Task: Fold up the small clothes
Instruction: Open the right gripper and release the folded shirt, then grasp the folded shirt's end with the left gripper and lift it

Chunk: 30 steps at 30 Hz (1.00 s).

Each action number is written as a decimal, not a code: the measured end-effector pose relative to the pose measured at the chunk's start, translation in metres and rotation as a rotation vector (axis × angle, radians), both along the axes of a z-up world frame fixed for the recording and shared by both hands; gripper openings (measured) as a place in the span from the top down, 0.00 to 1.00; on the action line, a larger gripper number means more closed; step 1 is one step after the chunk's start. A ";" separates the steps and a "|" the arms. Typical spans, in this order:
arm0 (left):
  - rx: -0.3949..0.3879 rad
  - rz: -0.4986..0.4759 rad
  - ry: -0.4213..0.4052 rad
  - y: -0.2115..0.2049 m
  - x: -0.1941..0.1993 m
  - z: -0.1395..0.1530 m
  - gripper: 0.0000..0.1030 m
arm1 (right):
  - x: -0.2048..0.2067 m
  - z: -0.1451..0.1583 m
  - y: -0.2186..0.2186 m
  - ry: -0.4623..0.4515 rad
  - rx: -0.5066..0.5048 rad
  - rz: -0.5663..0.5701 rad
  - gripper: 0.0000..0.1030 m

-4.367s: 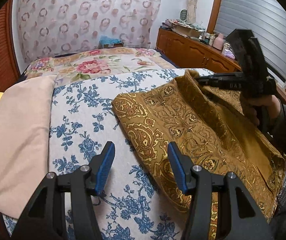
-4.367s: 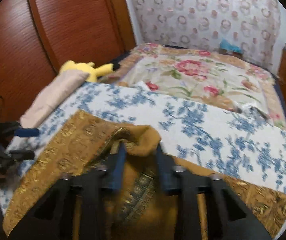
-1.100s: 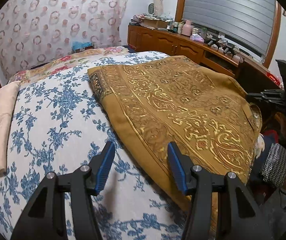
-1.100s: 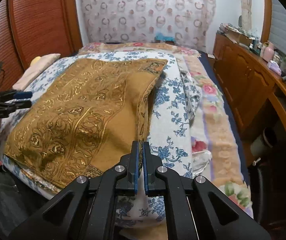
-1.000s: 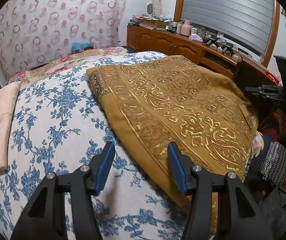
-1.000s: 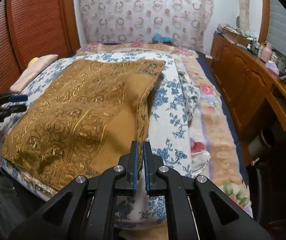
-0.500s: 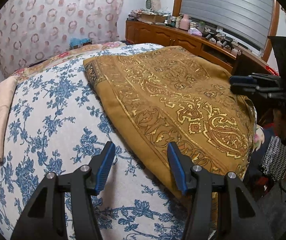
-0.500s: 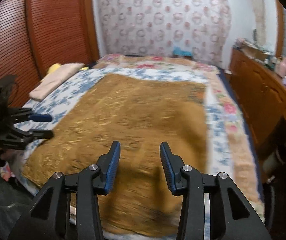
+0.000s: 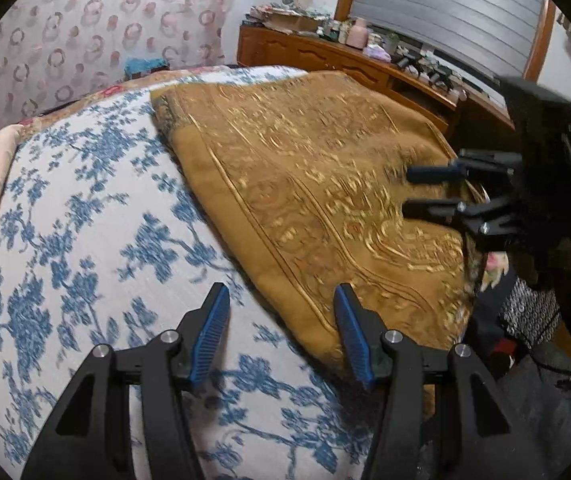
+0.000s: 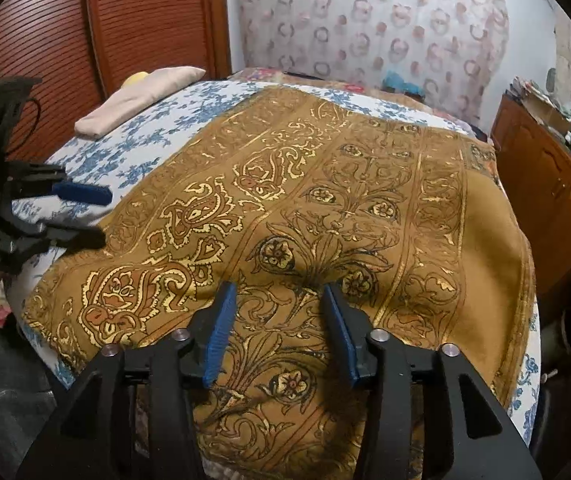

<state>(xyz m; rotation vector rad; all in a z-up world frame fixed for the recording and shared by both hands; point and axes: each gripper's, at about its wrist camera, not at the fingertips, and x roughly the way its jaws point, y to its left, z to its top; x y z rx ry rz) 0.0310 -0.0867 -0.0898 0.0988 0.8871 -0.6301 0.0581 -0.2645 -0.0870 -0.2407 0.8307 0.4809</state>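
Observation:
A mustard-brown cloth with gold paisley print point(image 9: 325, 184) lies spread flat on the blue-flowered bedspread point(image 9: 85, 232); it fills the right wrist view point(image 10: 325, 216). My left gripper point(image 9: 281, 320) is open and empty, low over the bedspread at the cloth's near left edge. My right gripper point(image 10: 277, 312) is open and empty, just above the cloth's near edge. Each gripper shows in the other's view, the right one point(image 9: 437, 188) at the cloth's right side, the left one point(image 10: 81, 212) at its left corner.
A folded beige cloth point(image 10: 133, 100) and a yellow toy lie by the red-brown headboard wall point(image 10: 125, 20). A wooden dresser with clutter point(image 9: 357, 60) runs along the bed's far side. A floral quilt point(image 9: 97, 96) covers the bed's far end.
The right gripper opened from shut and swung from beside the bed to over the cloth's near edge. The left gripper stayed open and shifted slightly along the cloth's left edge.

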 end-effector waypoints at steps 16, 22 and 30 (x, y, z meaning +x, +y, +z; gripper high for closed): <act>-0.094 -0.080 0.045 -0.010 -0.014 0.015 1.00 | -0.031 0.032 -0.022 -0.061 0.015 -0.020 0.26; -0.164 -0.063 -0.086 -0.015 -0.002 0.071 1.00 | -0.044 0.041 -0.021 -0.065 0.036 0.010 0.25; -0.170 -0.022 -0.135 -0.030 0.046 0.092 1.00 | -0.056 0.057 -0.022 -0.082 0.088 0.047 0.23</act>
